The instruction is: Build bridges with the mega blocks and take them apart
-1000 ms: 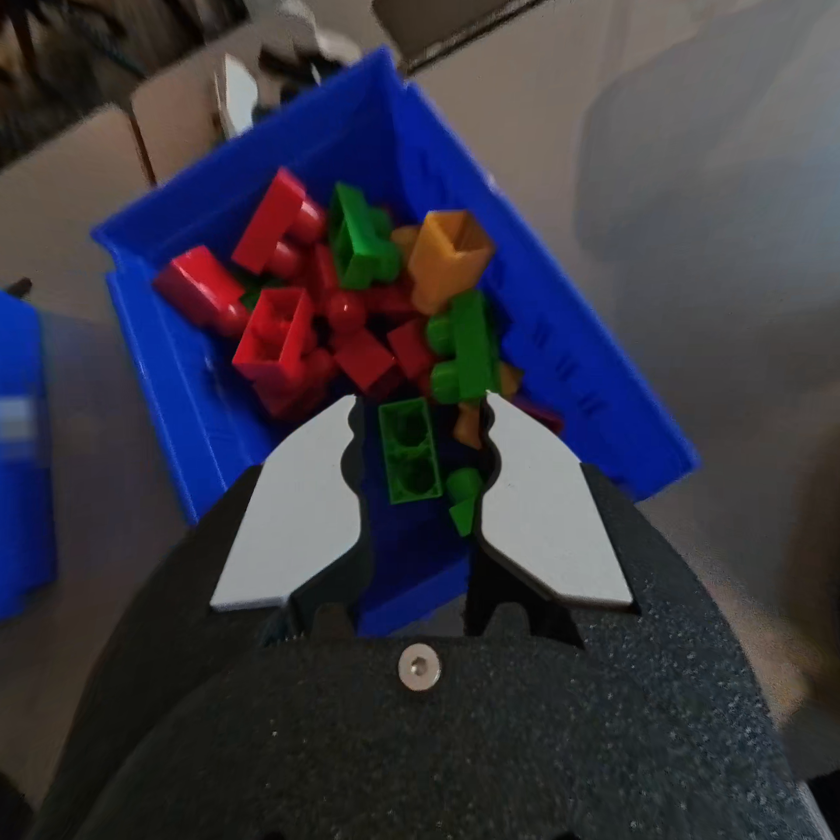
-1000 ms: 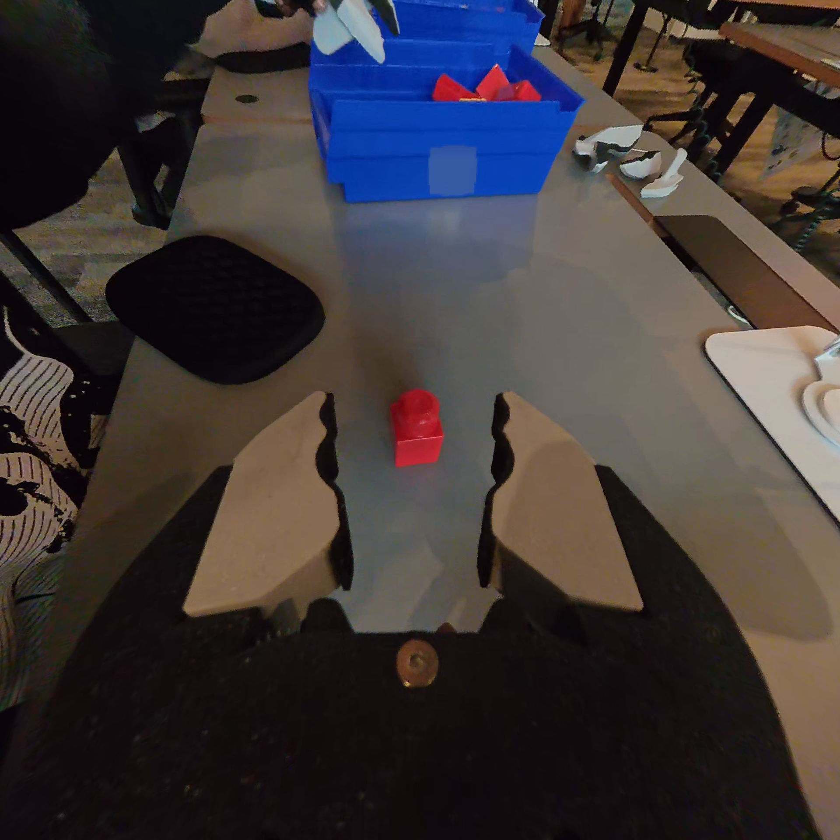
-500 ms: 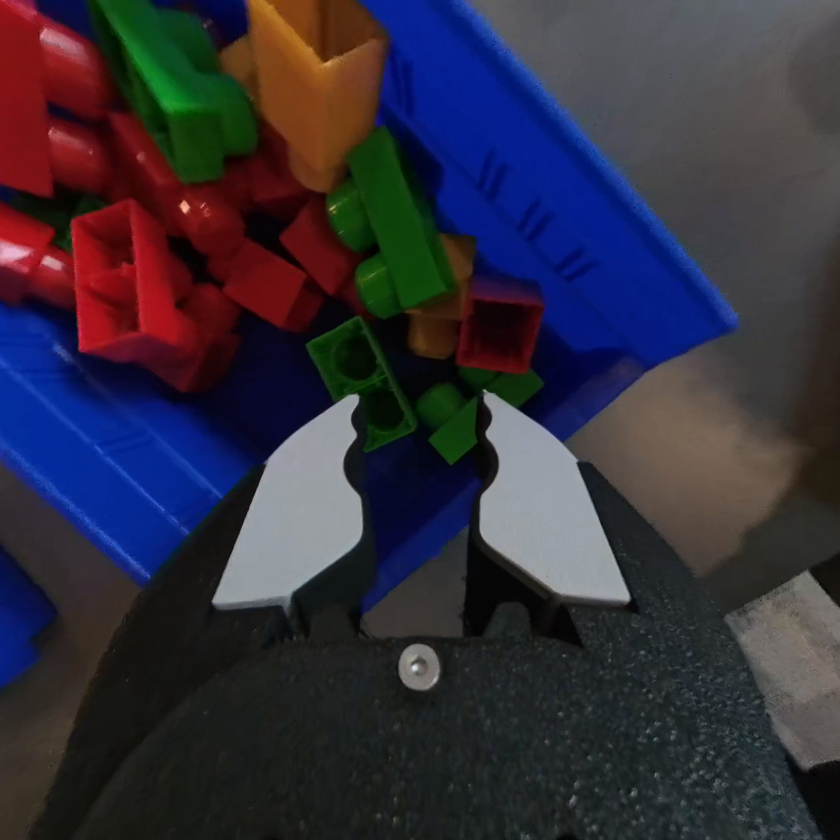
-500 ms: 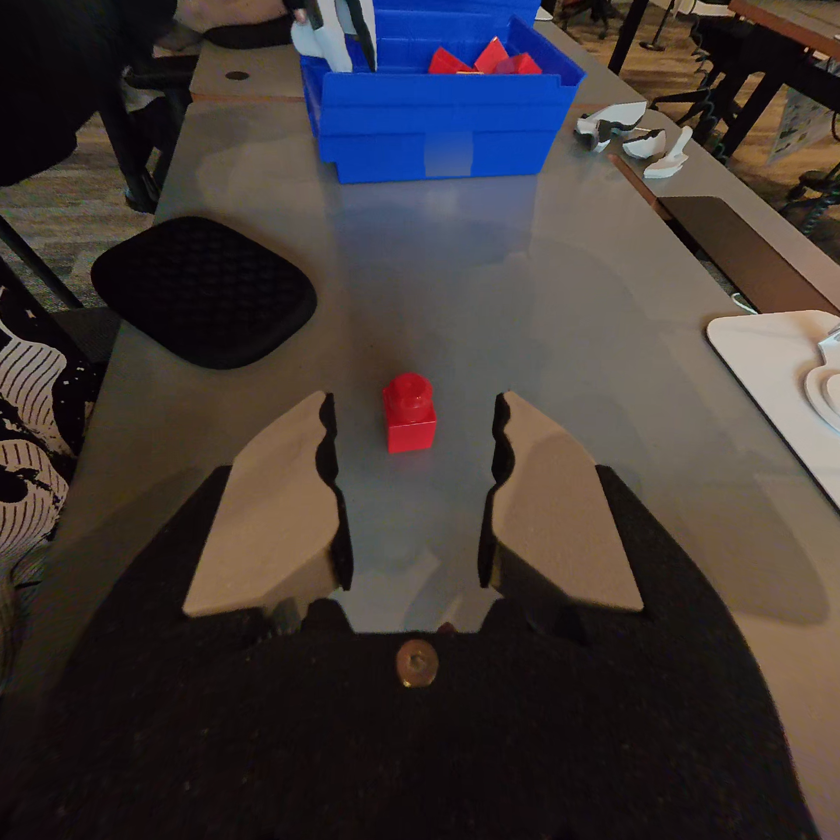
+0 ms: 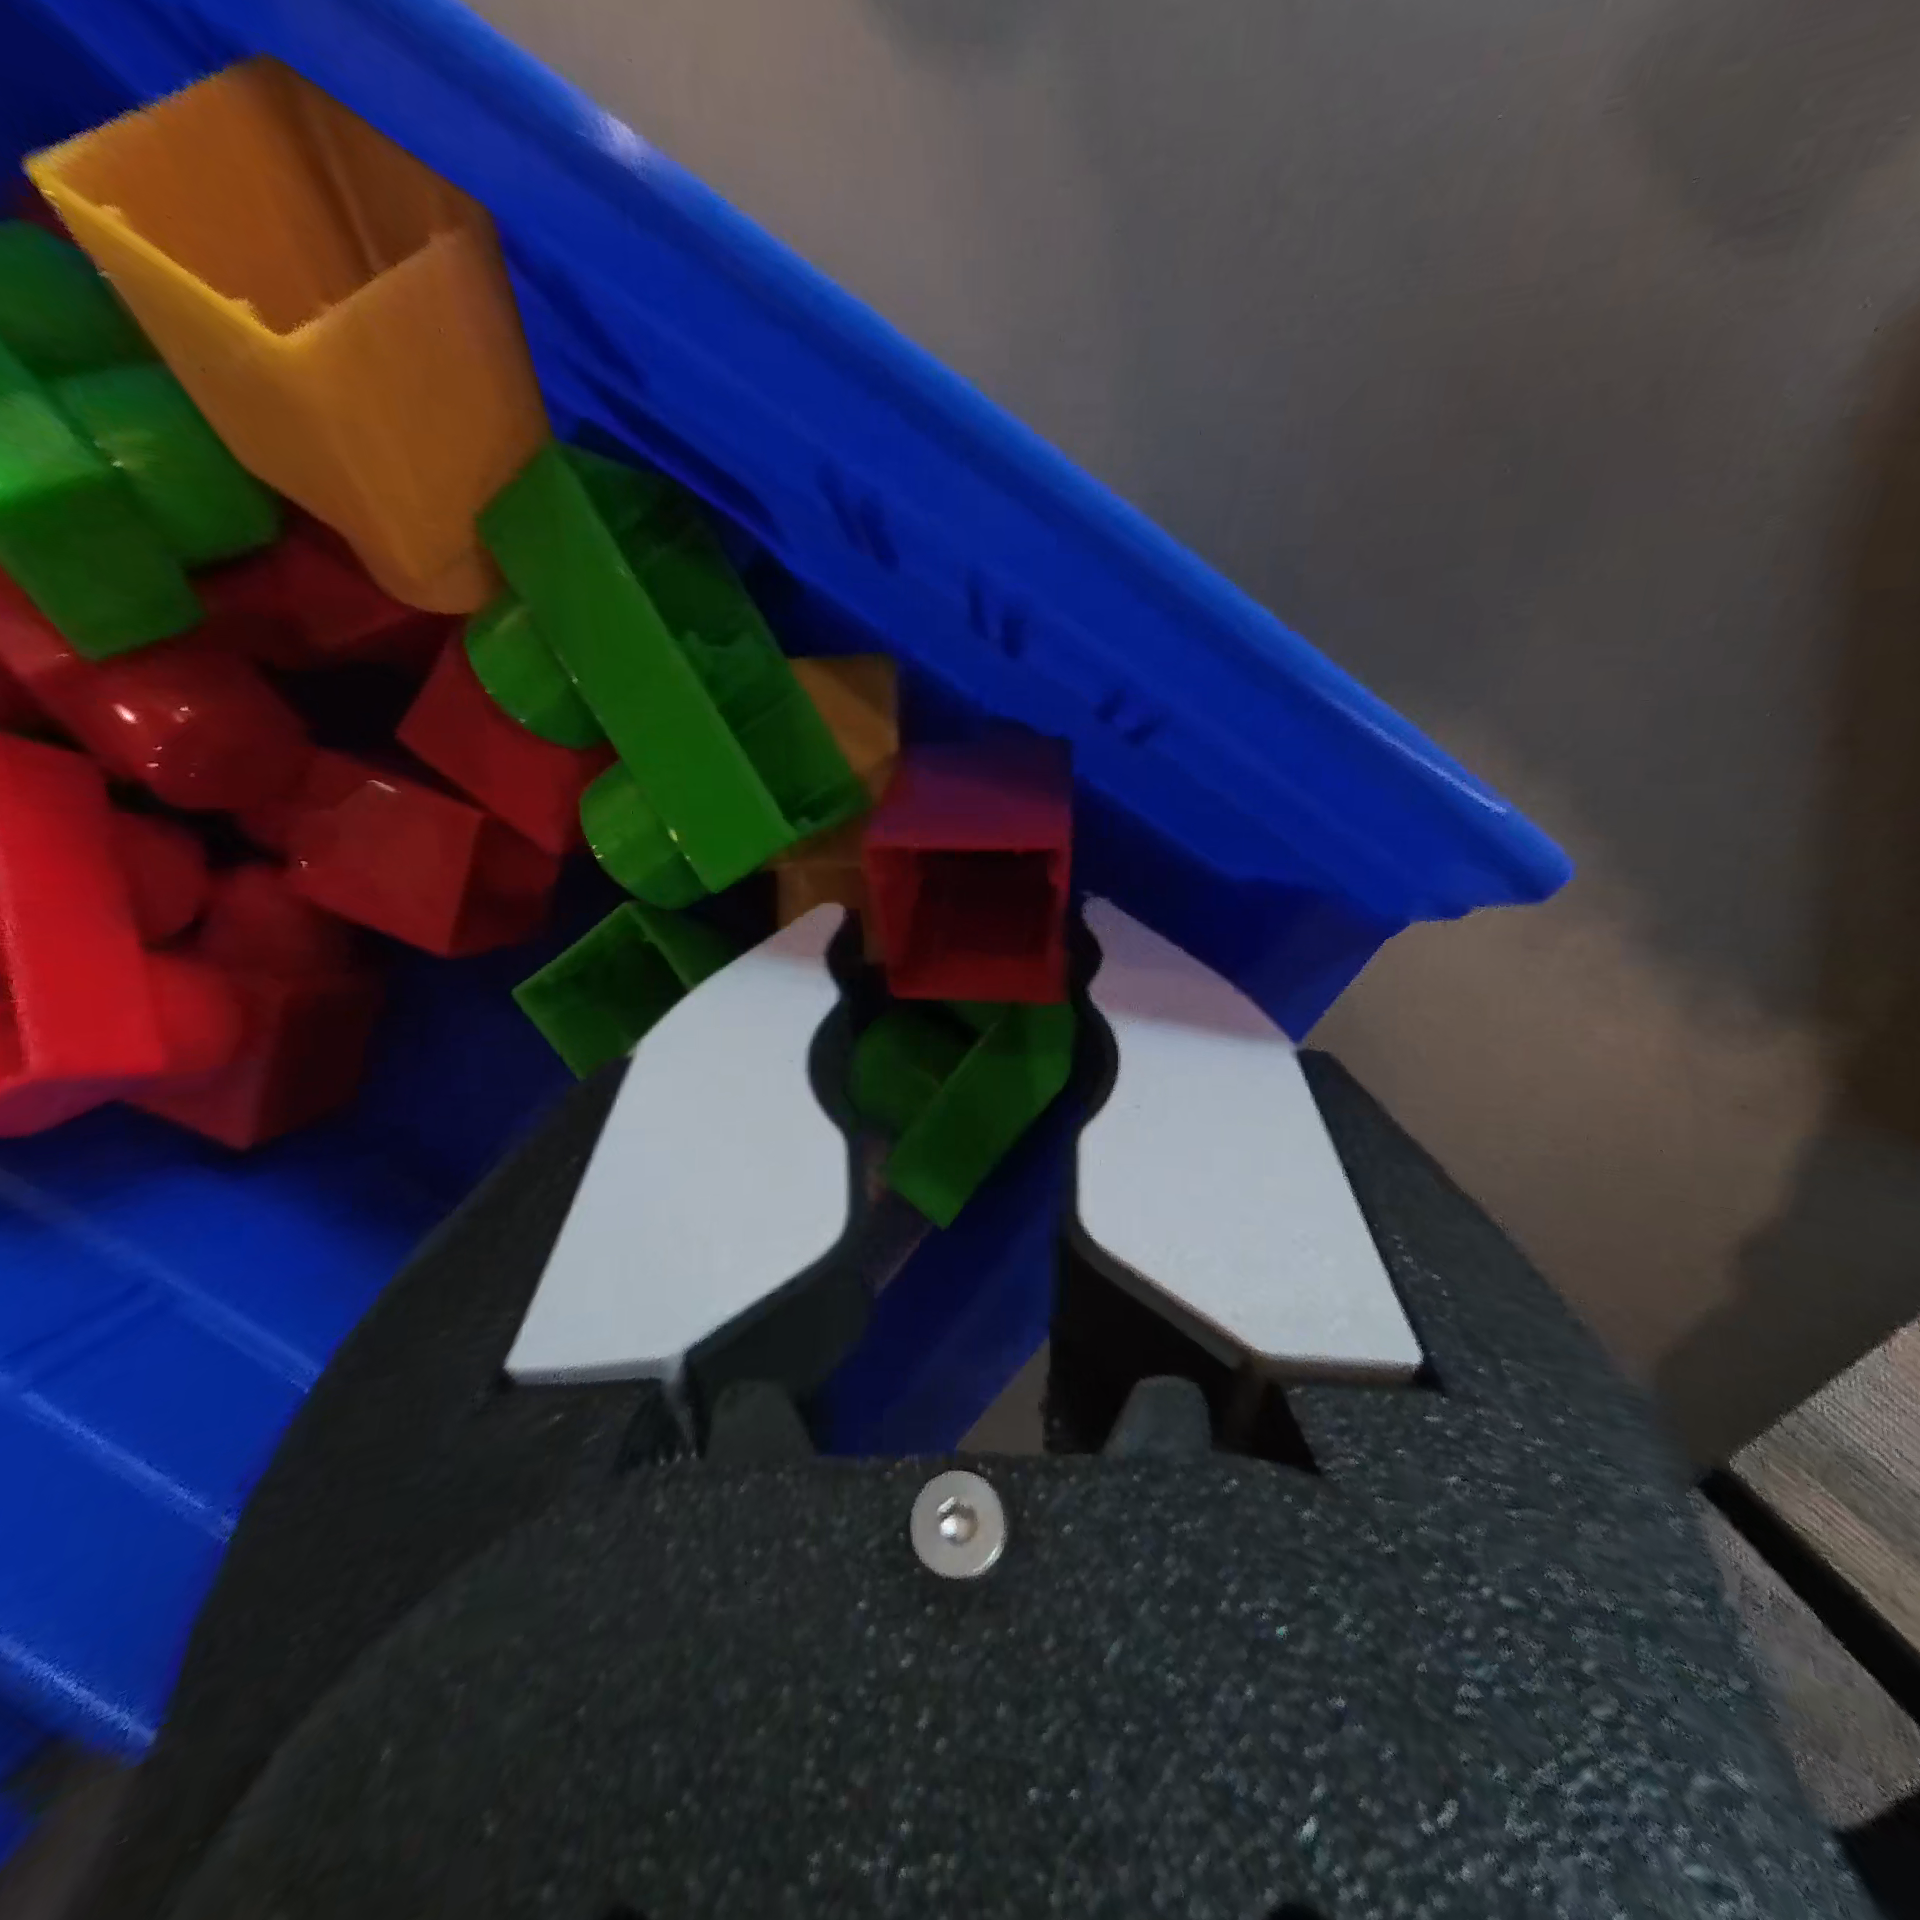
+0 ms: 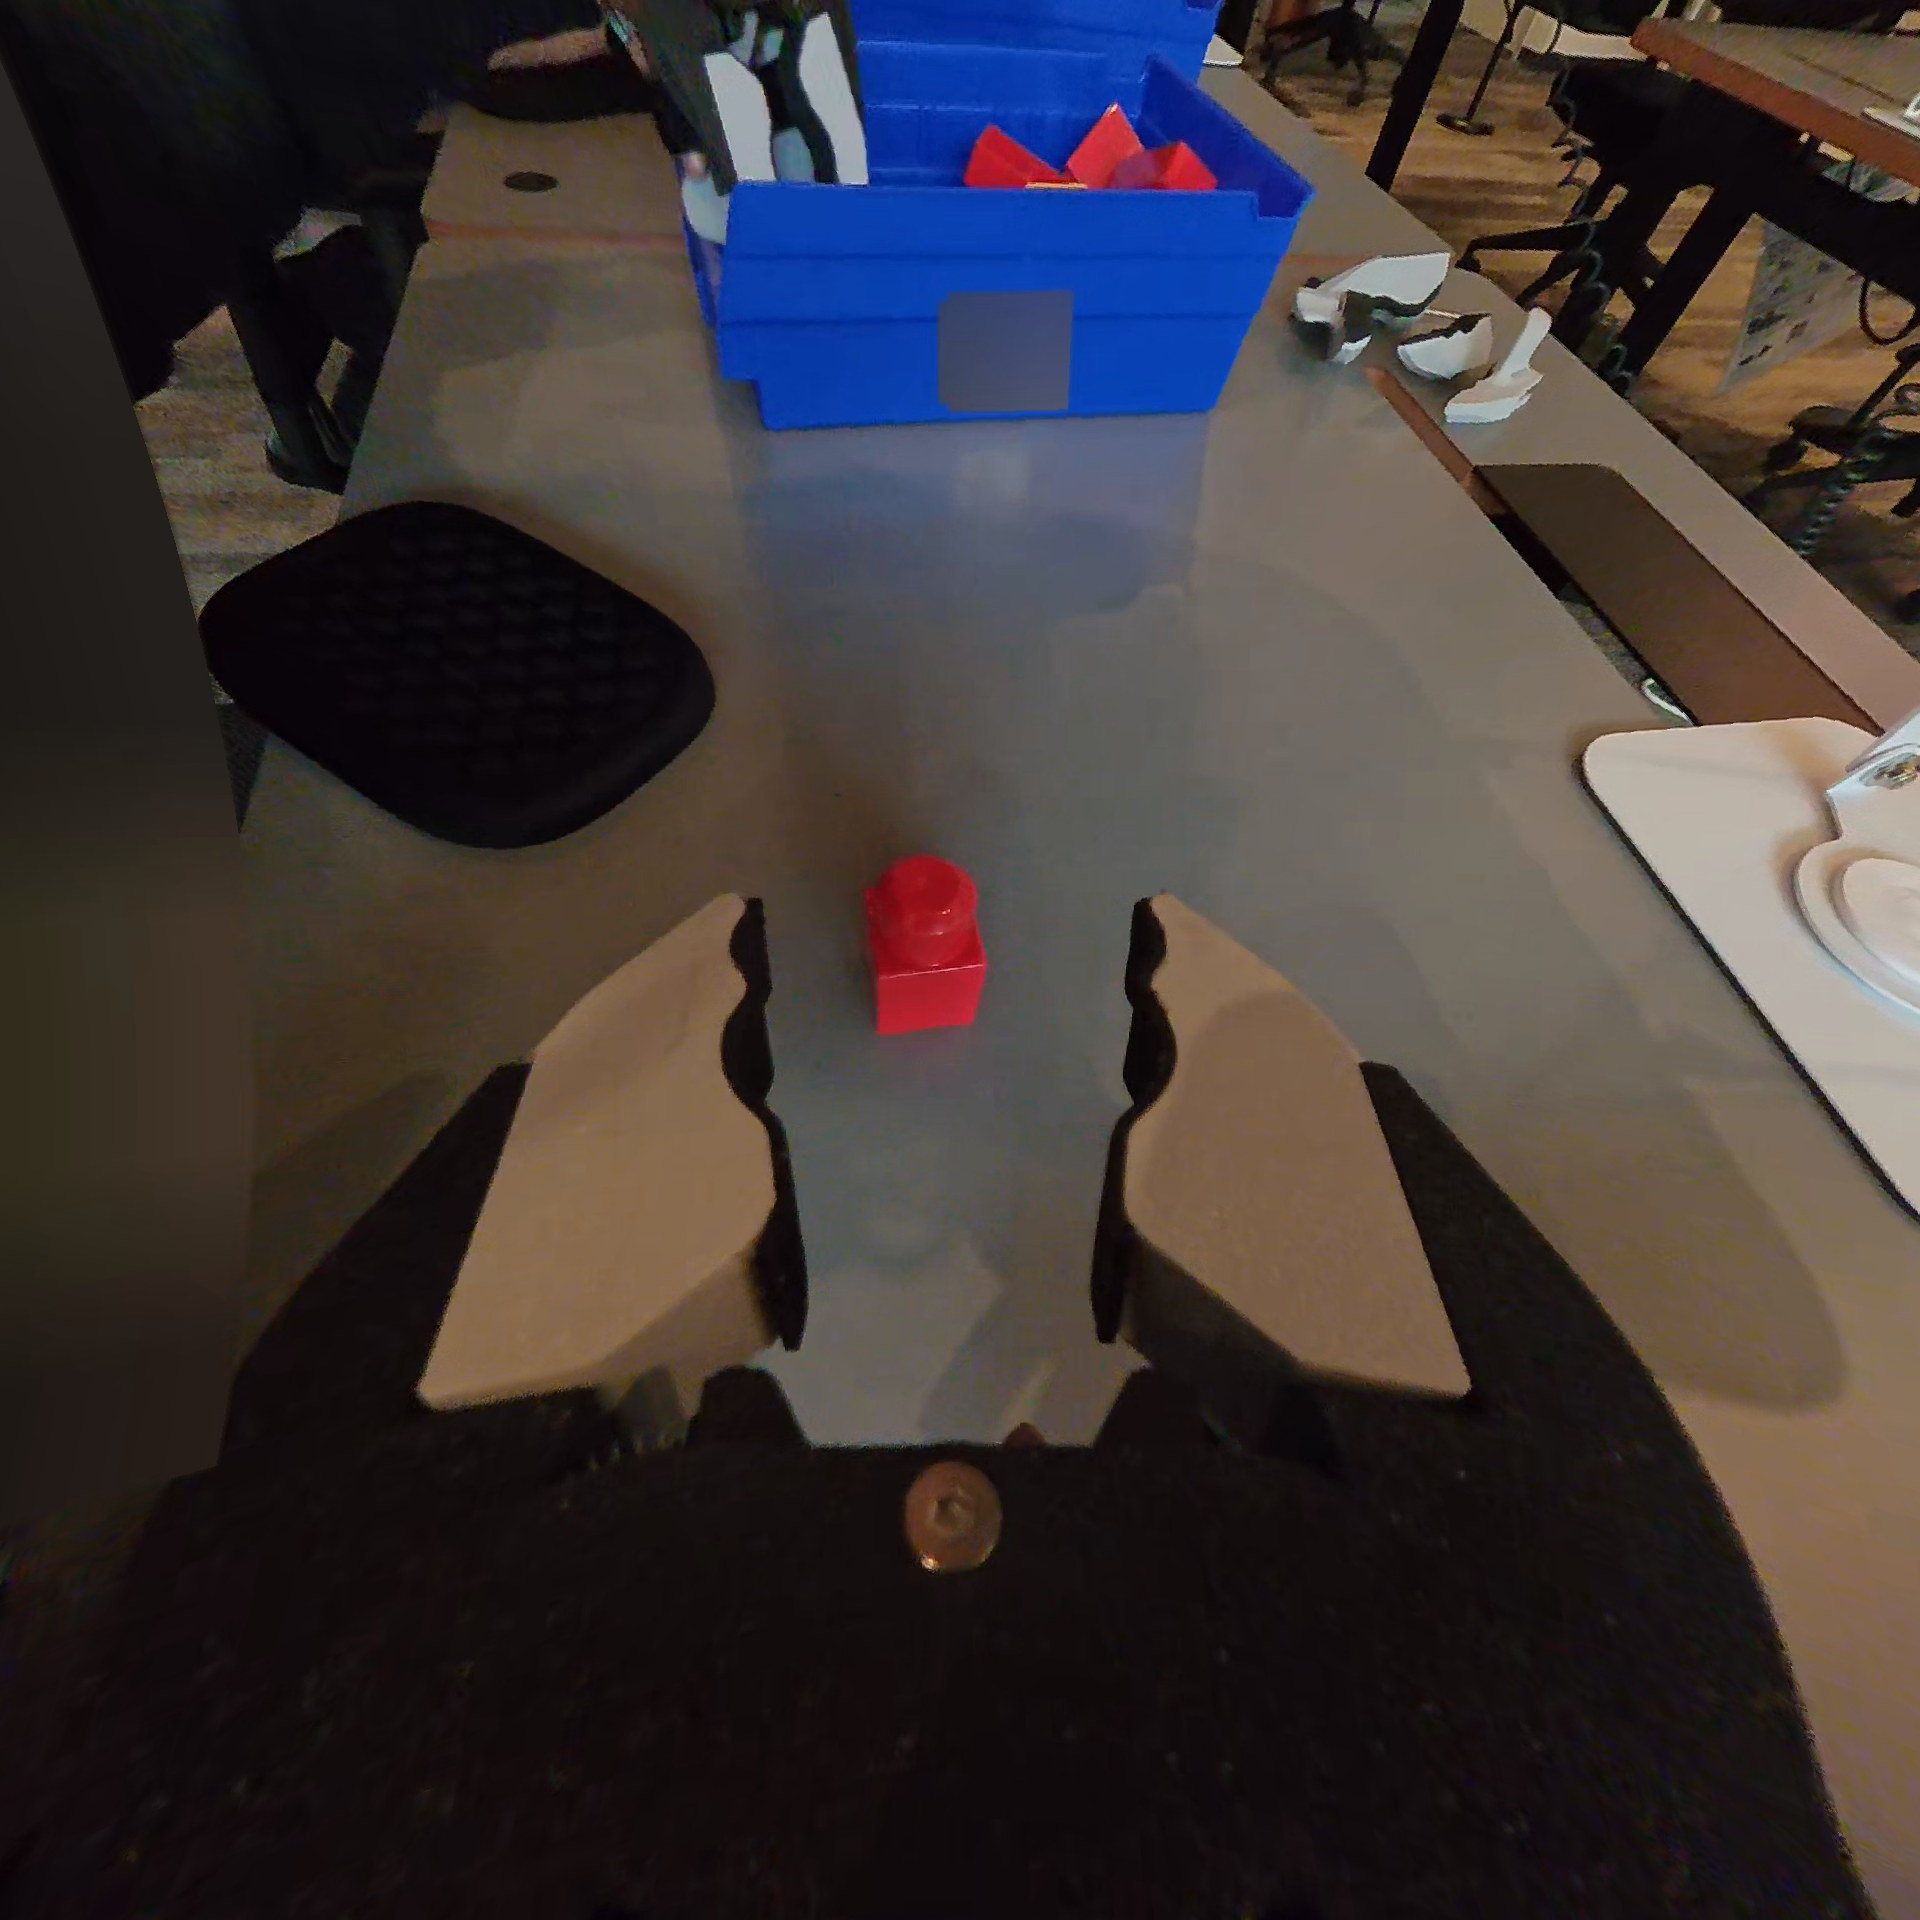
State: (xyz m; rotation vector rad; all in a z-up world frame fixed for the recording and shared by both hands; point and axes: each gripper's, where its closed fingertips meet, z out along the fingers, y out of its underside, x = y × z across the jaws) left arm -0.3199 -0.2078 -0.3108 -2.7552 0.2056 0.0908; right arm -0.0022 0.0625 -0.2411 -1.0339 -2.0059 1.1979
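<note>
In the left wrist view my left gripper (image 5: 956, 914) is down inside the blue bin (image 5: 1039, 582), at its near right corner. Its jaws are partly open and closely flank a small dark red block (image 5: 966, 914) whose hollow faces me. A small green block (image 5: 966, 1112) lies lower between the fingers. Red, green and orange blocks are piled to the left. In the right wrist view my right gripper (image 6: 945, 914) is open and empty, low over the grey table (image 6: 1143, 727). A single red block (image 6: 925, 961) stands upright on the table between its fingertips, touching neither.
The blue bin (image 6: 997, 281) stands at the table's far end with my left gripper (image 6: 769, 104) over it. A black mesh pad (image 6: 457, 675) lies left. A white board (image 6: 1745, 883) is at the right edge, white fragments (image 6: 1423, 322) and a dark strip (image 6: 1662, 592) behind it. Tip to tip, the grippers are about 45 cm apart.
My left gripper has pushed deeper into the bin toward its right corner, and its jaws have narrowed slightly around the dark red block. My right gripper has stayed open over the red block.
</note>
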